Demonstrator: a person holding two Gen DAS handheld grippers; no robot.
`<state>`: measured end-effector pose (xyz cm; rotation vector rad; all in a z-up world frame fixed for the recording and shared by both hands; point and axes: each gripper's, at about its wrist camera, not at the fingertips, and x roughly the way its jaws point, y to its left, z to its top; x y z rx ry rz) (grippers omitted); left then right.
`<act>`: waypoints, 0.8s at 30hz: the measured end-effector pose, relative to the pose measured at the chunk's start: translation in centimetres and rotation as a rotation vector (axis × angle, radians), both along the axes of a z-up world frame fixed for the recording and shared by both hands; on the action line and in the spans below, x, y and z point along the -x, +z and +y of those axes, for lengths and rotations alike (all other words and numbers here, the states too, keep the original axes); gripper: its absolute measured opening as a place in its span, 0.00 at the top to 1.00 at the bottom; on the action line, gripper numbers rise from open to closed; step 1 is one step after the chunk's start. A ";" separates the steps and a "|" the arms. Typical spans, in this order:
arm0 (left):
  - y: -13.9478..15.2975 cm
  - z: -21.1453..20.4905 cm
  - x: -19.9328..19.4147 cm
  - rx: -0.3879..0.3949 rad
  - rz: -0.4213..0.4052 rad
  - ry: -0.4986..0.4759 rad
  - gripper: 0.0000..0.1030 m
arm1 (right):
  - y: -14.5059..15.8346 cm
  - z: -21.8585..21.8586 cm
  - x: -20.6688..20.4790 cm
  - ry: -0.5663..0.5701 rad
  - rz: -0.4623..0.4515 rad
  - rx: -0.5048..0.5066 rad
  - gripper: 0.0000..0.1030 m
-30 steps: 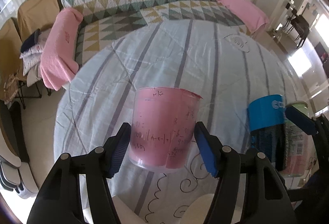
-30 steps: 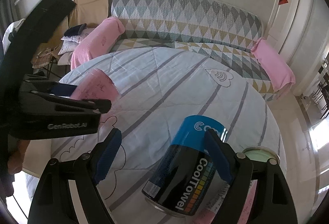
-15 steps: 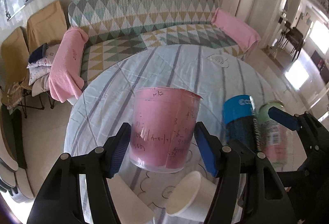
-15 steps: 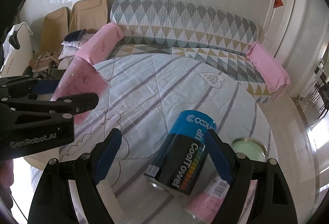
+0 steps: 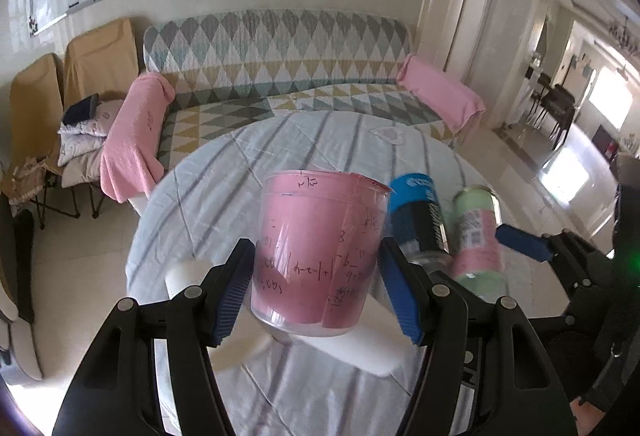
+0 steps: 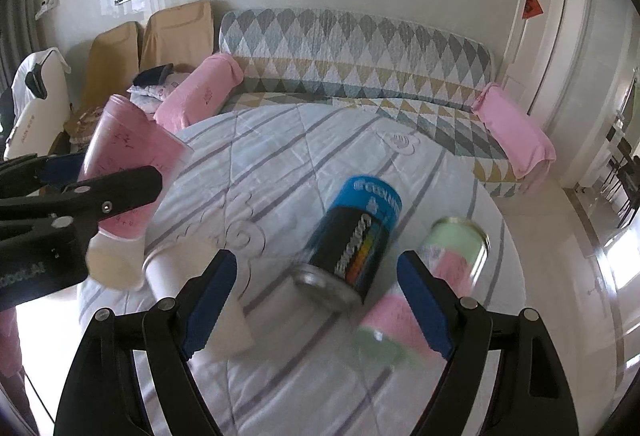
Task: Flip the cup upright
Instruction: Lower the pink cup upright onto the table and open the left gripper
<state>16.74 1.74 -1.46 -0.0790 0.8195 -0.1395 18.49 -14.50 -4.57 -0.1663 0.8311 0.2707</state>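
Observation:
My left gripper (image 5: 316, 292) is shut on a clear cup lined with pink paper (image 5: 316, 256), mouth up, held above the striped table (image 5: 248, 163). The pink cup (image 6: 128, 163) and the left gripper also show at the left of the right wrist view. My right gripper (image 6: 316, 300) is open; its fingers do not touch anything. A blue and black CoolTowel can (image 6: 356, 236) stands tilted on the table ahead of it, well clear of its fingers. A green and pink can (image 6: 448, 260) is beside it on the right.
White paper cups (image 5: 360, 340) lie on their sides on the table below the pink cup; two show in the right wrist view (image 6: 176, 268). A patterned sofa (image 5: 280, 47) with pink towels stands behind the table. Chairs (image 5: 60, 83) stand at the left.
Both grippers have risen and pulled back from the table. The right gripper has come away from the CoolTowel can, which now stands free on the table. The left still holds the pink cup.

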 end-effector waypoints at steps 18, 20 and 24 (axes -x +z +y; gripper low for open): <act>-5.6 0.6 8.0 0.133 -0.040 0.079 0.37 | -4.3 0.8 9.1 0.208 -0.031 -0.165 0.19; -6.2 0.7 8.4 0.139 -0.048 0.080 0.37 | -4.9 1.1 9.6 0.228 -0.049 -0.175 0.19; -7.3 0.8 9.0 0.157 -0.076 0.081 0.37 | -5.8 1.6 10.6 0.277 -0.060 -0.202 0.19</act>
